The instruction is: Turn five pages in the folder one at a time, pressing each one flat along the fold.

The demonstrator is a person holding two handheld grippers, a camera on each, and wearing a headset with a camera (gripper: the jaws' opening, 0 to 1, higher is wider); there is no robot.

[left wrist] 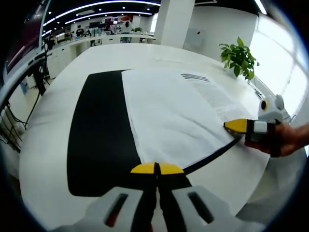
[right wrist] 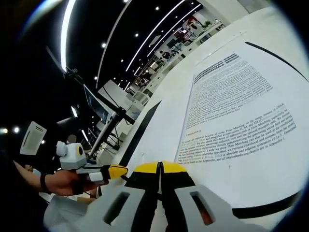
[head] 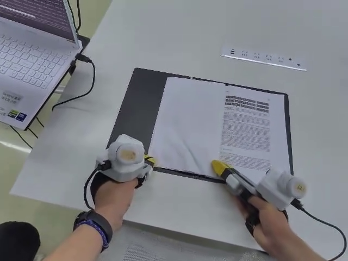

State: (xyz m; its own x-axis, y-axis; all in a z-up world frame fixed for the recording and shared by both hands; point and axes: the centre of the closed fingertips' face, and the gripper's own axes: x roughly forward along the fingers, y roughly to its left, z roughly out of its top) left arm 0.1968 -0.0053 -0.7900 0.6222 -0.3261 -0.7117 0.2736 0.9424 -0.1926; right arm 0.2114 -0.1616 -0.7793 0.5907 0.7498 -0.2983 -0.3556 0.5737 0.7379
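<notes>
— Where's the folder (head: 136, 103)?
— Open on the table (head: 179, 38), near its front edge.
— And the grippers?
— The left gripper (head: 148, 161), jaws pressed together, is at the folder's near edge. The right gripper (head: 218, 166), jaws also together, has its tip by the fold's near end.

An open laptop (head: 32, 60) is placed at the far left of the white table (head: 179, 32), with a black cable (head: 89, 81) plugged into its right side. A socket strip (head: 263, 57) is set into the tabletop at the far right. A potted plant (left wrist: 239, 58) is seen beyond.
</notes>
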